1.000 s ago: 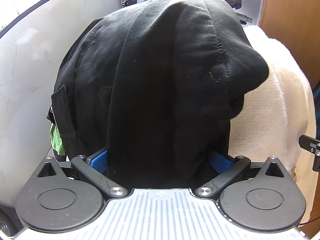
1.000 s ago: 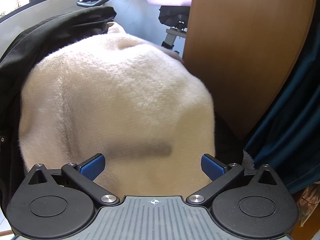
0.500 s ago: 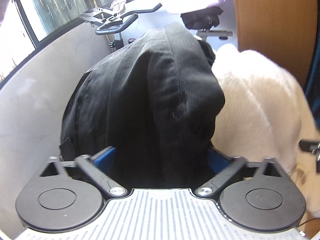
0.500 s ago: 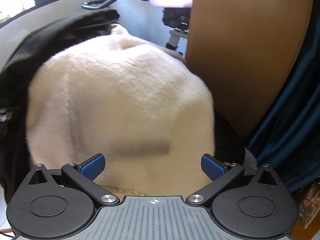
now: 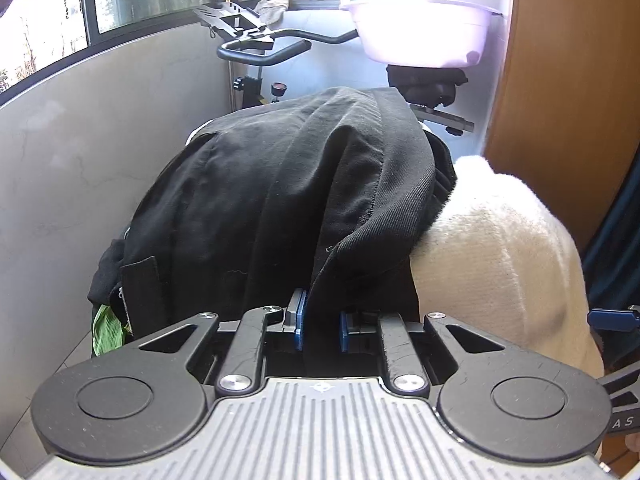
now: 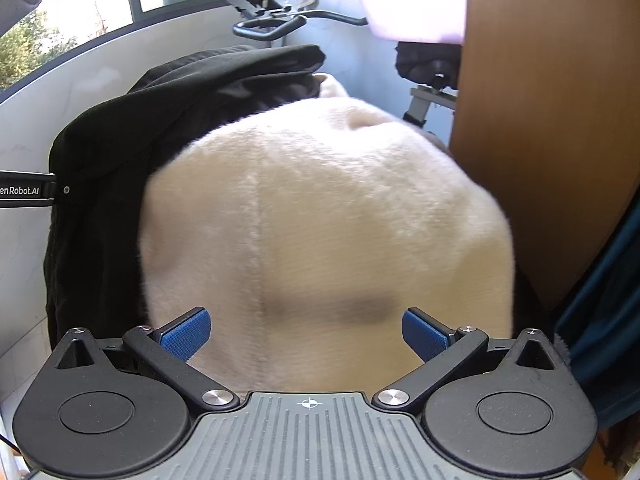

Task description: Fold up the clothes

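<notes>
A black garment hangs draped over a mound, partly lying on a cream fluffy garment to its right. My left gripper is shut on a fold of the black garment's near edge. In the right wrist view the cream fluffy garment fills the middle and the black garment lies at its left. My right gripper is open, its blue pads spread wide in front of the cream garment. A bit of green cloth shows under the black garment.
A pale marble wall curves along the left. An exercise bike and a lilac basin stand behind the clothes. A wooden panel and dark blue curtain close off the right side.
My left gripper has closed on the black garment and pulled back and lower, showing more of the room. The right gripper stays open and has drawn back slightly.
</notes>
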The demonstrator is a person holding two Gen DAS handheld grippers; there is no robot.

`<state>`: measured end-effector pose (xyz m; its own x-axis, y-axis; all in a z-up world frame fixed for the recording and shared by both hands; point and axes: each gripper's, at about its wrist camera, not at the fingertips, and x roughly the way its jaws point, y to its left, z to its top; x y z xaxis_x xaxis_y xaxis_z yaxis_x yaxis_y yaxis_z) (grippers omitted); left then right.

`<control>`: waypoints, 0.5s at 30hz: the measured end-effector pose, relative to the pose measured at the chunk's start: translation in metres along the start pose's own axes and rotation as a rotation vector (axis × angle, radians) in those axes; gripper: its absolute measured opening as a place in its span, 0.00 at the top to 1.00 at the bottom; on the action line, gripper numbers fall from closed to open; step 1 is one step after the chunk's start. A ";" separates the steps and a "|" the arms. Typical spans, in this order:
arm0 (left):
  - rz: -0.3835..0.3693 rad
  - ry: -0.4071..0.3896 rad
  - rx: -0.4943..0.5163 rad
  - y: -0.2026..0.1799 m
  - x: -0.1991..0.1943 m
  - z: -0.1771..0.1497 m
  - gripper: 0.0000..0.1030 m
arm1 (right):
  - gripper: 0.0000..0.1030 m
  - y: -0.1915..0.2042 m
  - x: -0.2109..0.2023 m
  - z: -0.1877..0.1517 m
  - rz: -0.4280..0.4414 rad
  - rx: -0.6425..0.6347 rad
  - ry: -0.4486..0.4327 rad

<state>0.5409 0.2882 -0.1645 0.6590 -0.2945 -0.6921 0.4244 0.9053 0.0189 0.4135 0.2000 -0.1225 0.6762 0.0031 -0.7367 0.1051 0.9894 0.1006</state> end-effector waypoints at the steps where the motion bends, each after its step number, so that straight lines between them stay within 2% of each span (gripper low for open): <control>1: 0.005 -0.006 0.001 0.001 -0.001 0.000 0.84 | 0.01 0.003 0.001 0.000 0.004 -0.004 -0.002; 9: 0.036 -0.021 -0.009 0.011 0.005 -0.002 0.84 | 0.01 0.020 0.012 0.019 -0.029 -0.083 -0.075; 15: 0.044 -0.021 0.007 0.011 0.008 -0.003 0.82 | 0.08 0.023 0.028 0.026 -0.047 -0.094 -0.083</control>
<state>0.5488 0.2966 -0.1719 0.6898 -0.2607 -0.6754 0.3990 0.9153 0.0542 0.4535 0.2186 -0.1233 0.7306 -0.0517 -0.6809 0.0719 0.9974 0.0014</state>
